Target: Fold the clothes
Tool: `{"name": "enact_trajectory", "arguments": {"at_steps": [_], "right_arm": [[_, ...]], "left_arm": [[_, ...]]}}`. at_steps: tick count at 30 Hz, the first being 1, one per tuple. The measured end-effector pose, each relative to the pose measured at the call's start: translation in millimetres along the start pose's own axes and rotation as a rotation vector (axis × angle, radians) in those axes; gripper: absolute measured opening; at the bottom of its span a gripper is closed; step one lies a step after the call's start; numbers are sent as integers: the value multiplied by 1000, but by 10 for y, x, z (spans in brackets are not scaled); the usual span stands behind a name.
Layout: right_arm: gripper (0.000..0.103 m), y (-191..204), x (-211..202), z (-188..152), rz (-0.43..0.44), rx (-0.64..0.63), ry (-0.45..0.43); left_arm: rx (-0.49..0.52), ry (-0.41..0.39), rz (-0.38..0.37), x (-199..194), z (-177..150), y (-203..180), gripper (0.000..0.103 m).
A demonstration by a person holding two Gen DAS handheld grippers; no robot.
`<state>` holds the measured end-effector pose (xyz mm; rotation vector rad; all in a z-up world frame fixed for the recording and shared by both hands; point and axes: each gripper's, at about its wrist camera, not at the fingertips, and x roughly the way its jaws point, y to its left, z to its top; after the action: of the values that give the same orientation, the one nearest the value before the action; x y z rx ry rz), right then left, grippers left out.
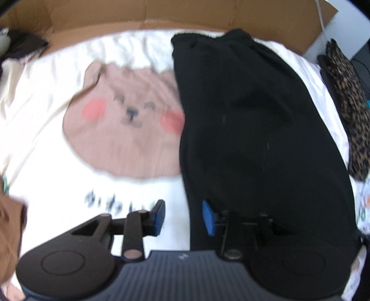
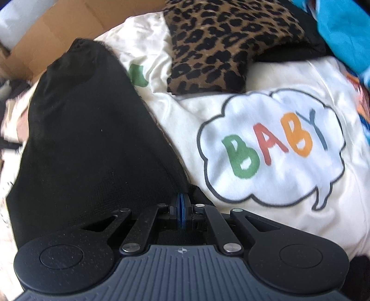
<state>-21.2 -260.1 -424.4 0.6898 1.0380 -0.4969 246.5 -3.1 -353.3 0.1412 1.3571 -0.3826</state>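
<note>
Black garment (image 1: 254, 129) lying long from six to twelve o'clock on cream printed sheet (image 1: 41, 120), left gripper (image 1: 183, 216) spread wide and empty over its near edge, right gripper (image 2: 182, 208) pinched closed on its hem, leopard-print cloth (image 2: 222, 44) at one o'clock, cardboard (image 1: 143, 14) at twelve

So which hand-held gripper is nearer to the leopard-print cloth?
Probably right, though neither is close. The right hand-held gripper is shut at the black garment's edge, facing the leopard-print cloth. The left hand-held gripper, open, sits across that garment.

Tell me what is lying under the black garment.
The black garment lies on a cream sheet and covers the right edge of its printed bear face. Whatever else lies beneath is hidden.
</note>
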Motion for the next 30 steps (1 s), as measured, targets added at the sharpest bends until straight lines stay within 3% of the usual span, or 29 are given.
{"name": "enact_trajectory", "arguments": {"at_steps": [4,8,15,19,25,30], "right_arm": [[7,-55,-85,-54,13,27,9],[8,-49,-149,-93,9,28,21],[7,0,-233,-155,-3,4,42],[6,139,-269,-151,60,-60,25],[8,281,-157,-151,22,-139,59],[9,257,-119,-137,-2,-149,75]], "left_arm": [[-41,32,-62,-102,-361,112,39],[-34,62,-39,-88,-695,167,38],[-110,26,-60,-314,-1089,479,37],[-111,35,-82,-342,-1296,510,37],[-106,-13,-131,-263,-1344,322,47],[-119,-125,-244,-425,-1360,265,53]]}}
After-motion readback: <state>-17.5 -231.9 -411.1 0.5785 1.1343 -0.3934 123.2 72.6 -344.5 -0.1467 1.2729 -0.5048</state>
